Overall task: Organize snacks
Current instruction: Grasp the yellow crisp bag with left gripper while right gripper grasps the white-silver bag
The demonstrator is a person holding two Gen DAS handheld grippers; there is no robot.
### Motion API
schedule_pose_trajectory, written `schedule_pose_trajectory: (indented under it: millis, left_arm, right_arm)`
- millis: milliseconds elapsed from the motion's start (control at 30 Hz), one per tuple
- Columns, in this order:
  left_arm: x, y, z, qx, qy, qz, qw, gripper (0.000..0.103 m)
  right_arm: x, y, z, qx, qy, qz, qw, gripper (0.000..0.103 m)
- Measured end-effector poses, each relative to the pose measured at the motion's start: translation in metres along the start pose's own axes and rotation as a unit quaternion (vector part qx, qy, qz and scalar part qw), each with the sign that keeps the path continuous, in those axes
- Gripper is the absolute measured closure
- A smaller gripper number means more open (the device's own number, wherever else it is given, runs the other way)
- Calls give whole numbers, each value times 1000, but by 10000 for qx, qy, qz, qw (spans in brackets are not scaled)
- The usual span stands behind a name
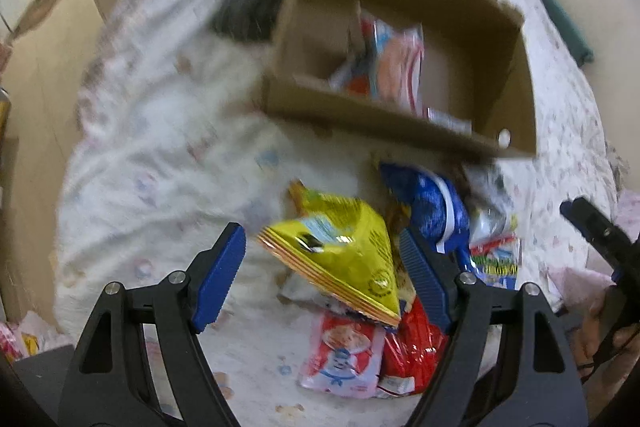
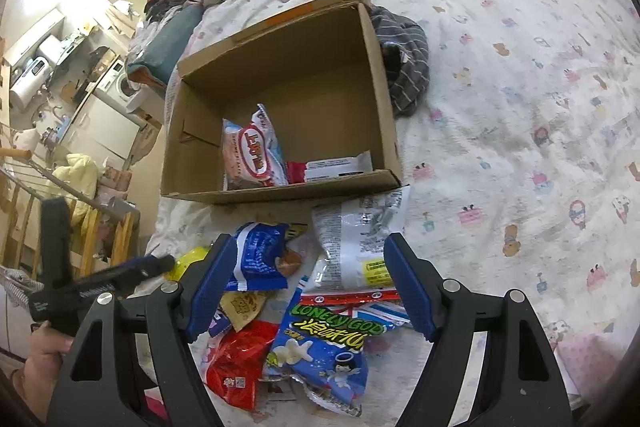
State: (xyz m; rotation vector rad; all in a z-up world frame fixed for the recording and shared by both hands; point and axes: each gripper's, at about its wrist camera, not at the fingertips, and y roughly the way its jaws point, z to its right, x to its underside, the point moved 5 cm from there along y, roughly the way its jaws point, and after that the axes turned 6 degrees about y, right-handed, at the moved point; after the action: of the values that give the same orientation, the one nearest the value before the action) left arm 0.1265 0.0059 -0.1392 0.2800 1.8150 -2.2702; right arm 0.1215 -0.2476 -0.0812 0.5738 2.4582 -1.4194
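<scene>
Nearest, left gripper (image 1: 322,279): jaws stand wide, nothing held, pointed steeply down over the snack heap on the bed (image 2: 520,87). A yellow triangular packet (image 1: 340,255) lies between its fingers, not pinched; whether the right finger brushes the packet's edge I cannot tell, the view being smeared. Under it a pink-and-white packet (image 1: 344,359) and a red packet (image 1: 412,351).

Right gripper (image 2: 310,287): jaws likewise wide and empty, slanting down over the same heap. Between its fingers a blue popcorn bag (image 2: 324,347) and, just past it, a silver-backed bag (image 2: 356,243) lying label side down; a blue cookie bag (image 2: 260,259) sits against its left finger.

Beyond the heap, a cardboard box (image 2: 384,99) stands open on the bed, touching the pile's far edge. It holds a pink-and-white snack bag (image 2: 252,151) upright against the near wall and a white-and-red packet (image 2: 336,167) flat beside it. A grey striped cloth (image 2: 404,63) lies behind the box.

Step in hand, as I judge it: picking the next snack, with the sorting still early, two in and most out. The left looks closest to a grasp. Next move calls for lowering onto the yellow packet, closing across its puffed middle so it does not slip, then carrying it over the box's near wall.
</scene>
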Motion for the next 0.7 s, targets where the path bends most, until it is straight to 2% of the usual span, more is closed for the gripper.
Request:
schedule_pose_trajectory:
  millis: [200,333,400,500,567,700]
  left_arm:
    - [5,32,6,213,-572,-466,9971,26]
    - [3,42,11,199,-726,-515,9958,28]
    - [2,44,13,144,-741,-511,9958,45]
    - [2,42,13,190,-733,-552,9956,57]
    - [1,39,12,190,-698,-551,9959,61]
    - [1,19,6,105,-593,-345,9976,62]
  right_arm:
    - [-2,-2,7,-29,125,-5,9999,25]
    - [-2,-5,15,14,169,4,9999,25]
    - [-3,-7,21,43,221,15,9997,25]
    - [-4,-10,29,56,344,35,9994,25]
    - [-5,-10,34,44,445,34,9990,25]
    - [-5,-7,36,36,553,-26,9985,25]
